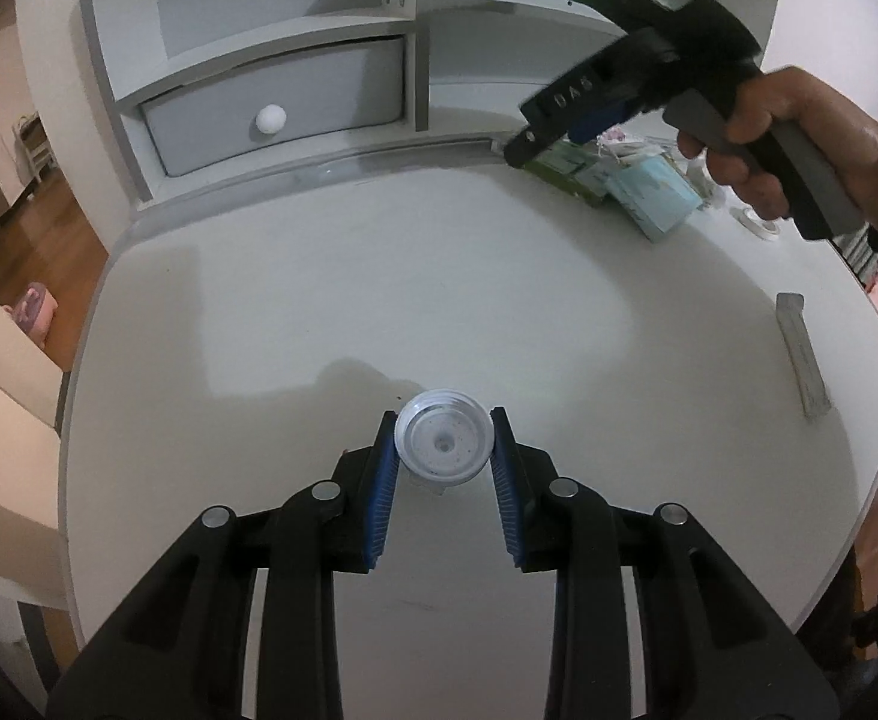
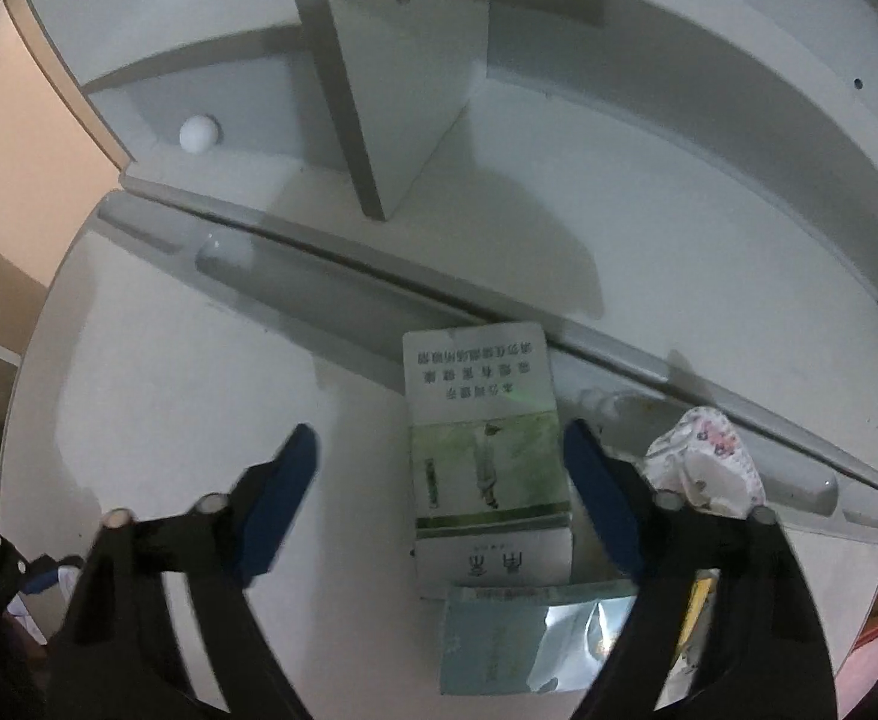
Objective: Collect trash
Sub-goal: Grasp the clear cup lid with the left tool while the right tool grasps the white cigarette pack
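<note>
My left gripper is shut on a small clear plastic cup, seen from above, held just over the white desk. My right gripper is open above a green and white cigarette pack that lies flat between its fingers. A pale blue foil wrapper lies just in front of the pack. A crumpled floral tissue sits right of the right finger. In the left wrist view the right gripper hovers over this pile at the back right.
A grey stick wrapper lies near the desk's right edge. A small tape roll sits by the pile. A shelf unit with a drawer and white knob stands along the desk's back. The desk edge drops to wooden floor on the left.
</note>
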Demonstrator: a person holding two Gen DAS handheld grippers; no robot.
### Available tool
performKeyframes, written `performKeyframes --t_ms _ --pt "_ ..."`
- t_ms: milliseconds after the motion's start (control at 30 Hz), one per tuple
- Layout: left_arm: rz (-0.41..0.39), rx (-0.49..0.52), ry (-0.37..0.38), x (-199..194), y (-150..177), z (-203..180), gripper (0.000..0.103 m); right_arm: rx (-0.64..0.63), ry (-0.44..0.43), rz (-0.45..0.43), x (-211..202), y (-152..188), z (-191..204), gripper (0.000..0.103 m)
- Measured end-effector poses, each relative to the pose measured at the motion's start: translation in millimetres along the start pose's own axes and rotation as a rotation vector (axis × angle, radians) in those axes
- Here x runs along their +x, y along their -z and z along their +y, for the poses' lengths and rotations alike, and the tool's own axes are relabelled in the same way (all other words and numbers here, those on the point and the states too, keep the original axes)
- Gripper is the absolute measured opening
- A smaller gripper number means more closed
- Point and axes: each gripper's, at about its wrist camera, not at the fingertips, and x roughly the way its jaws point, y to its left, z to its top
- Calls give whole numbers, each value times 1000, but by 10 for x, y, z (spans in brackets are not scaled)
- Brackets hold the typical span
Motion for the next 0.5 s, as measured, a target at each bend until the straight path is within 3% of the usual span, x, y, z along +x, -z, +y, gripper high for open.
performKeyframes --t_ms 33,67,133,200,233,300,333,367,500 --pt "-1 -4 6 8 -15 1 29 -3 -2 1 -6 6 12 61" --pt "-2 -3 10 -2 -21 -3 29 -3 -6 1 -4 -17 16 39" --pt "-8 -3 8 -30 -25 -31 29 6 -25 -6 -66 -18 34 16" --pt "-8 0 5 -63 -34 -55 29 -22 17 -18 -117 -9 122 16" --pt "-9 1 7 -80 -35 -75 29 -23 31 -19 -121 -13 130 18" --pt "-17 7 10 -134 -28 -110 29 -8 47 -18 -131 -18 106 50" --pt "-20 10 9 -149 -31 -122 29 -8 49 -30 -159 -10 74 85" --pt "-23 13 8 -164 -31 -129 29 -18 54 -57 -194 1 71 91" --pt "-26 12 6 -214 -5 -141 29 -21 61 -24 -127 4 43 91"
